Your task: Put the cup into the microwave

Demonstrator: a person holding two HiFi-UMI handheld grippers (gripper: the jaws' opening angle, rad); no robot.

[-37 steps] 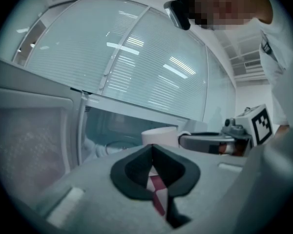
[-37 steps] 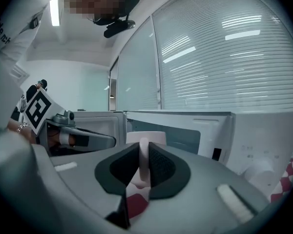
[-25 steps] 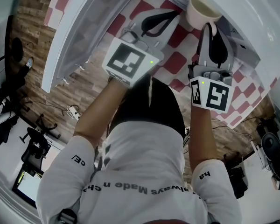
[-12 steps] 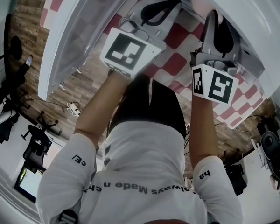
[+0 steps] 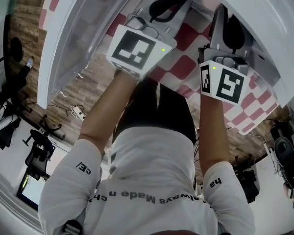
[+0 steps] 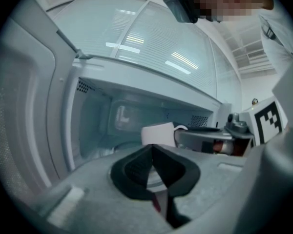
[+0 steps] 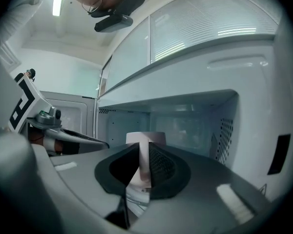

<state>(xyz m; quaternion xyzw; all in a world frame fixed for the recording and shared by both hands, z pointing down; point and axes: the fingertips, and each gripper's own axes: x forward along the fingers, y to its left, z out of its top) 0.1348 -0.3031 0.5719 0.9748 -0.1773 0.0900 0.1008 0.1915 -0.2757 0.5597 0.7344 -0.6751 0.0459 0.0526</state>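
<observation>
- While the right gripper [image 7: 142,152] points into the open microwave [image 7: 244,130], its jaws are pressed nearly together on the cup [image 7: 154,138]; a pale strip of the cup shows between the pads.
- The white cup stands upright inside the cavity, at that gripper's tips, with the perforated side wall off to the gripper's right. Whether its base touches the oven floor cannot be told.
- The left gripper [image 6: 152,149] has its jaws closed tip to tip with nothing between them. The cup is ahead and slightly to its right, its handle turned toward the right gripper.
- The microwave door [image 5: 83,28] is swung open on the left gripper's outer side.
- Each marker cube [image 5: 137,50] bears a black-and-white square pattern and a small green light.
- A red-and-white checked cloth [image 5: 186,65] lies beneath both grippers.
- Print on the person's white shirt [image 5: 152,180] appears upside down and reads in part "always Made"; the right sleeve shows "ha".
</observation>
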